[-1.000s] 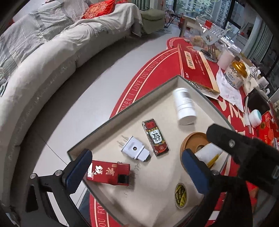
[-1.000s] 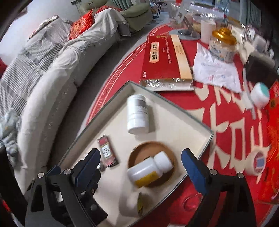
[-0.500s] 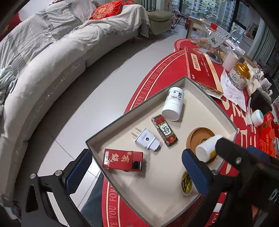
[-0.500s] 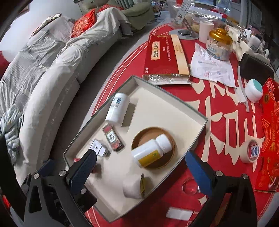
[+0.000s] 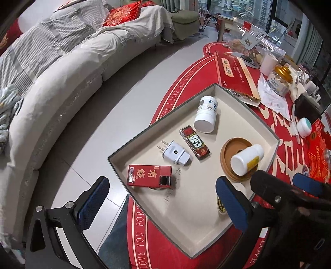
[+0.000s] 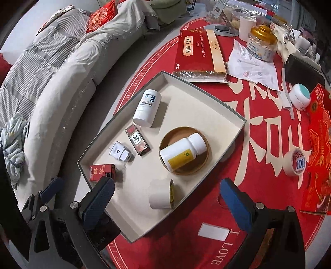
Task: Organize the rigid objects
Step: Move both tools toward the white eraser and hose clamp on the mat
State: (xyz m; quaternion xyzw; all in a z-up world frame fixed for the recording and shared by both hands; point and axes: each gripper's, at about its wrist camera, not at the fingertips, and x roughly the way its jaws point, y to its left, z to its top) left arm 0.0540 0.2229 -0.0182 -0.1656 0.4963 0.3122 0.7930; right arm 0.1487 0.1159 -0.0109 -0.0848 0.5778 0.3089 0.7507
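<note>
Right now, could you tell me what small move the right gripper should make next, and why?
Probably lower the open right gripper onto the tape roll lying just below it in the tray; both grippers are empty, and this roll is the nearest loose item.

Long grey sofa (image 5: 62,82) curving along the left, red embroidered cushion (image 5: 122,14) up on its far end. Red round cloth (image 6: 258,115) spread over the surface. Toward the far edge: flat red gift box (image 6: 198,51), crumpled white paper (image 6: 252,66), gold-lidded jar (image 6: 261,44) on the paper's far side. Near the right edge: roll of tape (image 6: 298,162), just beside a red carton (image 6: 318,149); small teal-topped jar (image 6: 300,99) farther back.
</note>
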